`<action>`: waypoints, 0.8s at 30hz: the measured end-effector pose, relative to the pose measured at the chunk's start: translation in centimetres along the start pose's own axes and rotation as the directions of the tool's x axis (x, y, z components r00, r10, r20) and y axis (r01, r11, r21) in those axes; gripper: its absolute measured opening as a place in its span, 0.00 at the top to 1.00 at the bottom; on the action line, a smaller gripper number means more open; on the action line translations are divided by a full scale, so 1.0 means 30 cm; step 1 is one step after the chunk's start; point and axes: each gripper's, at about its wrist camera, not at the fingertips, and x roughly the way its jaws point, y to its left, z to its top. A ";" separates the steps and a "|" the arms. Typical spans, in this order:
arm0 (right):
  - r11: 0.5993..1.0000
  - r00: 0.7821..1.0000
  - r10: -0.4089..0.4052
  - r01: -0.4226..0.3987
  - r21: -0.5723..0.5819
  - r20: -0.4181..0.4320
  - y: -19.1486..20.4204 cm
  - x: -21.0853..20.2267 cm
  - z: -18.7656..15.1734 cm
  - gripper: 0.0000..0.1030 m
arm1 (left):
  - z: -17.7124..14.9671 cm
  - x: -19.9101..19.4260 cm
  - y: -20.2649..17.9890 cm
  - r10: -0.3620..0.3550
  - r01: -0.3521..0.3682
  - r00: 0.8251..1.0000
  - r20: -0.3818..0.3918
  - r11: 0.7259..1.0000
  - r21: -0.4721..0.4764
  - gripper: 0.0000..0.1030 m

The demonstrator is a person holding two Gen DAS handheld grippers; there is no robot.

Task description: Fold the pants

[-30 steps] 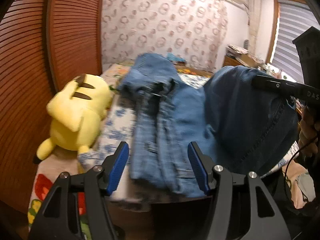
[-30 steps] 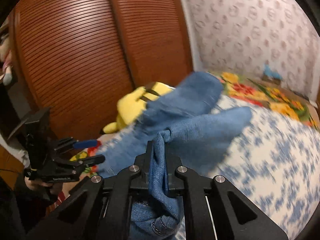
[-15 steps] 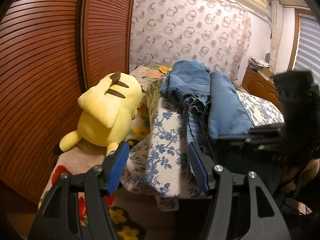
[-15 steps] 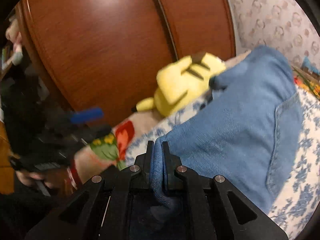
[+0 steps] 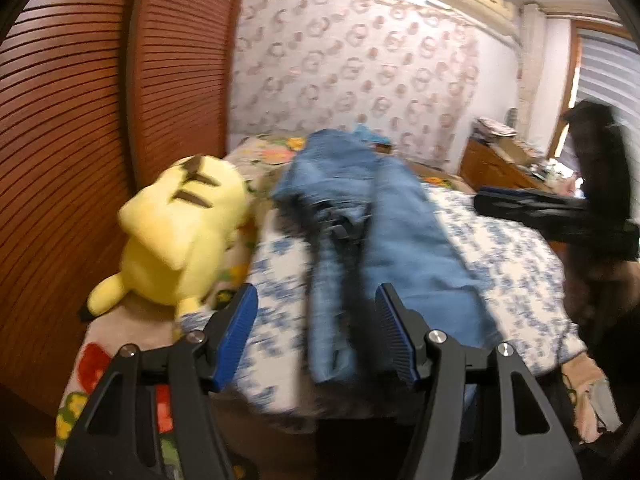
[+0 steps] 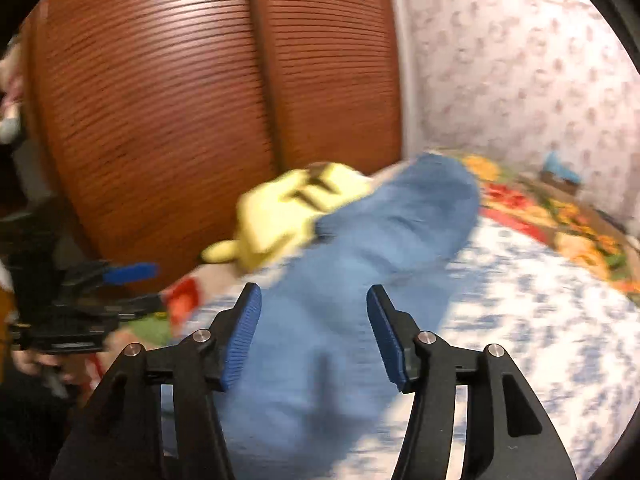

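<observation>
Blue jeans [image 5: 372, 224] lie lengthwise on the bed, one leg folded over the other. My left gripper [image 5: 316, 336] is open and empty, just above their near end. My right gripper [image 6: 314, 336] is open and empty, above the jeans [image 6: 360, 264] near their side. The right gripper also shows in the left wrist view [image 5: 552, 212], off to the right over the bed. The left gripper shows in the right wrist view [image 6: 108, 280], at the far left.
A yellow plush toy [image 5: 180, 232] lies on the bed left of the jeans, next to a brown slatted wardrobe [image 5: 100, 100]. The blue floral bedspread [image 5: 500, 256] reaches right. A wooden dresser [image 5: 500, 168] stands at the far right.
My right gripper was shut on the jeans leg; it carried it across, opened and let go. The leg now lies folded over the other. My left gripper stayed open.
</observation>
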 end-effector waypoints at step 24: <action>0.980 0.980 0.072 -0.036 0.194 -0.185 -0.266 0.371 -0.063 0.22 | -0.149 0.219 0.045 -0.069 0.059 0.981 -0.179 0.996 -0.060 0.39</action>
